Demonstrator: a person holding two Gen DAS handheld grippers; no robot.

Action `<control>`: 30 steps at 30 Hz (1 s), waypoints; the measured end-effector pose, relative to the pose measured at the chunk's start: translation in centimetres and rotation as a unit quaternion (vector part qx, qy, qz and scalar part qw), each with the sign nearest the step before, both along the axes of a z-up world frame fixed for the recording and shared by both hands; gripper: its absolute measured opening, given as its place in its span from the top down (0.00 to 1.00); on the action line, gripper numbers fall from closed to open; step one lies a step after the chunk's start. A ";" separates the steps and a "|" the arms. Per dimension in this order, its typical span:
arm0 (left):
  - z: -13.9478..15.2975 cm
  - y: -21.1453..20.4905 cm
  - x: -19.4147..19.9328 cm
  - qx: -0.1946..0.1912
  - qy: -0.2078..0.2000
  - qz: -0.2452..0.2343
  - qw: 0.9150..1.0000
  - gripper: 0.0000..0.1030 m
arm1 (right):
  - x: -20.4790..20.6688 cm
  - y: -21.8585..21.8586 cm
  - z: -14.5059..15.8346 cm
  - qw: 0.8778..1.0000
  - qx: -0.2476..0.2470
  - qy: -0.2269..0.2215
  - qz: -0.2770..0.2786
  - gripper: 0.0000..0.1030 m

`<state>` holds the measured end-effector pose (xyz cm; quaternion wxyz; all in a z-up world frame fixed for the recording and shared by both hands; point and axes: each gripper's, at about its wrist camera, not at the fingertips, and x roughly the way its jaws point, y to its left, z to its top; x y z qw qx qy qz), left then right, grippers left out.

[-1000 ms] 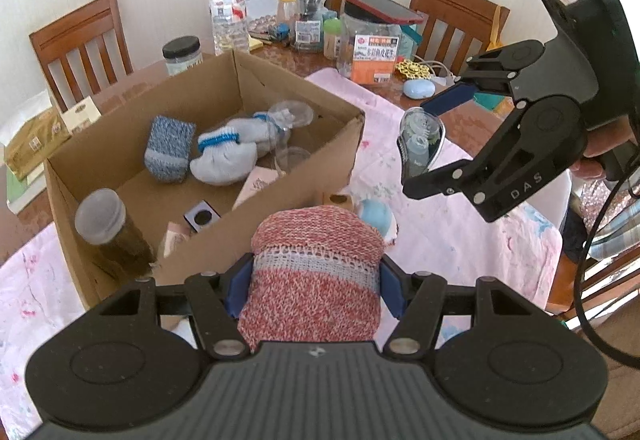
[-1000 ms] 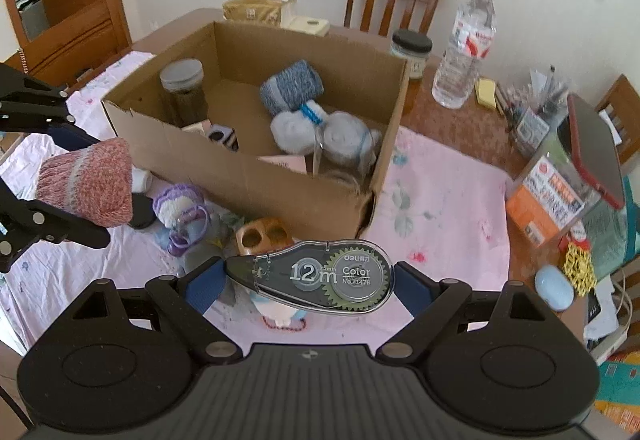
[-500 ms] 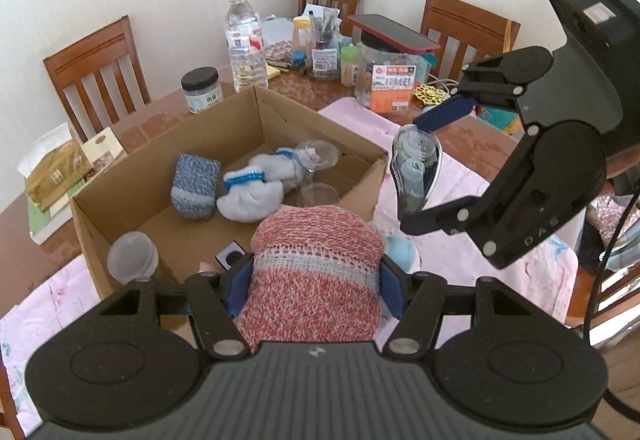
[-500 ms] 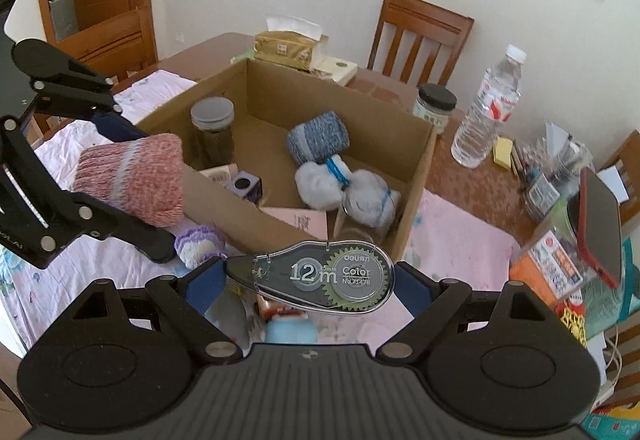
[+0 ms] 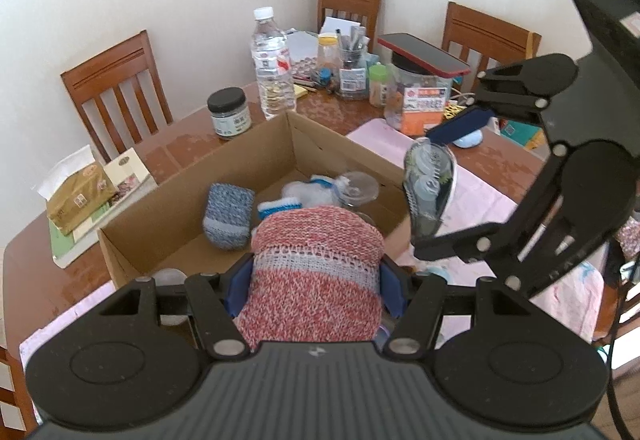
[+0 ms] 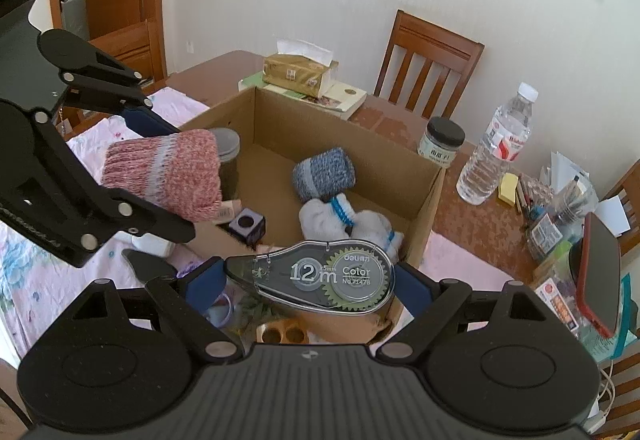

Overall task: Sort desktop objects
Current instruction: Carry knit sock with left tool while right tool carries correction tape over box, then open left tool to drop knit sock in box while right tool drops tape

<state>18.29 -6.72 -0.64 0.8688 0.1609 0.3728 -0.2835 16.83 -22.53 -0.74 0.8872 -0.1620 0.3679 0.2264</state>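
My left gripper (image 5: 314, 282) is shut on a red-and-white knitted roll (image 5: 316, 276), held over the near edge of the open cardboard box (image 5: 256, 155). My right gripper (image 6: 308, 278) is shut on a clear correction tape dispenser (image 6: 316, 276) marked 12m, above the box's near right corner. In the right wrist view the knitted roll (image 6: 168, 167) hangs over the box's left side, in the left gripper (image 6: 160, 175). In the left wrist view the tape dispenser (image 5: 430, 187) sits in the right gripper (image 5: 434, 191). Inside the box (image 6: 424, 215) lie a blue knitted roll (image 6: 324, 173), white socks (image 6: 340, 220), a dark jar and a small black cube (image 6: 248, 226).
A water bottle (image 5: 272, 69), a black-lidded jar (image 5: 229, 113), a pen cup and a container with a red phone (image 5: 424, 55) on it crowd the far table. A tissue pack (image 6: 300, 73) lies on books behind the box. Wooden chairs ring the table. Small items sit on the pink cloth (image 6: 36, 272).
Both grippers have risen and pulled back while keeping their loads. The box now looks smaller and lower, and more of the far table and wall shows.
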 end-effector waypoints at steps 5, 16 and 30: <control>-0.1 0.3 1.9 0.002 -0.001 0.013 1.000 0.38 | 0.6 0.5 0.2 1.000 -0.001 -0.005 0.002 0.10; -0.5 0.6 5.2 0.010 -0.011 0.021 1.000 0.38 | 1.8 0.9 0.5 1.000 -0.002 -0.007 -0.005 0.10; -1.0 1.4 5.7 0.035 -0.032 0.031 0.998 0.17 | 2.2 1.2 0.7 1.000 -0.003 -0.012 -0.005 0.10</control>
